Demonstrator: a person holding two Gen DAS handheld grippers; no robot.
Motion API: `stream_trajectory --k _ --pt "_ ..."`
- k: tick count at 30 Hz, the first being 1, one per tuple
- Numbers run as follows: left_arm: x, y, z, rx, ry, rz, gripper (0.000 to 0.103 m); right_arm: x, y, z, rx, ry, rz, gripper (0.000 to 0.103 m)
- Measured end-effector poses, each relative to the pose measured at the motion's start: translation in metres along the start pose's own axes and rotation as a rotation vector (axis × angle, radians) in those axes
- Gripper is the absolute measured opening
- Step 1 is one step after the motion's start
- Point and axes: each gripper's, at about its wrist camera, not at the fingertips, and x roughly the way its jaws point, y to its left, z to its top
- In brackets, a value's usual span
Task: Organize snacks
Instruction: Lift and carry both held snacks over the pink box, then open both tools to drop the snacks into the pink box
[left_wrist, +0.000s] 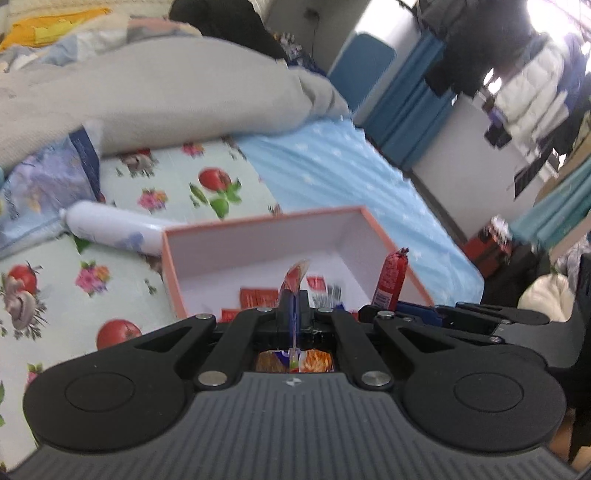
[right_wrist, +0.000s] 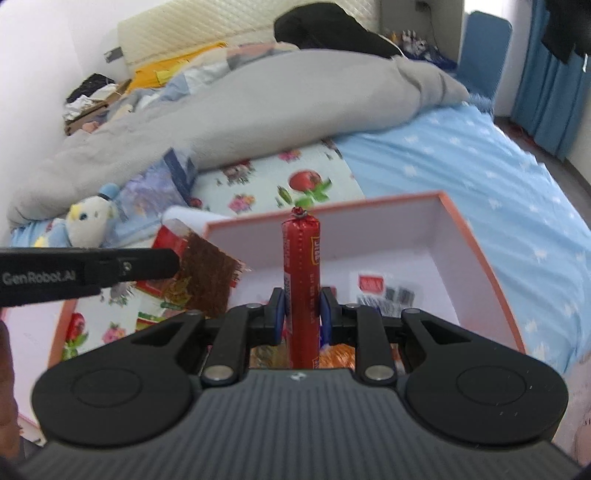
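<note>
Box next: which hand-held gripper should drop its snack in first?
Probably right: the right hand-held gripper holds the red sausage over the open box. The left pinches a flat packet at its near edge.

The lower end of the red sausage (right_wrist: 301, 280) is hidden behind the right gripper (right_wrist: 302, 314), and the print on the small packets (right_wrist: 388, 291) in the box (right_wrist: 476, 236) is too blurred to read.
</note>
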Motion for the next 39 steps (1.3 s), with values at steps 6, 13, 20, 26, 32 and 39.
stream_trajectory --k 6,13,20,26,32,39 --pt "0.026 -0.008 -0.015 0.017 0.07 0.001 0.004 0.01 -0.021 -0.019 0.058 0.034 0.009 0.025" --pt "0.015 -0.013 -0.014 0.032 0.043 0.026 0.054 -0.006 -0.036 -0.024 0.1 0.007 0.019 0.054" --pt "-0.038 -0.023 -0.006 0.082 -0.042 0.042 0.054 -0.057 -0.045 -0.021 0.145 -0.101 0.041 0.054" --pt "-0.095 -0.03 -0.012 0.11 -0.137 0.057 0.054 -0.109 -0.039 -0.027 0.14 -0.206 0.039 0.054" --pt "-0.142 -0.035 -0.03 0.135 -0.222 0.068 0.054 -0.143 -0.026 -0.041 0.107 -0.29 0.007 0.054" --pt "-0.174 -0.031 -0.07 0.135 -0.277 0.095 0.054 -0.163 -0.008 -0.072 0.073 -0.338 -0.007 0.054"
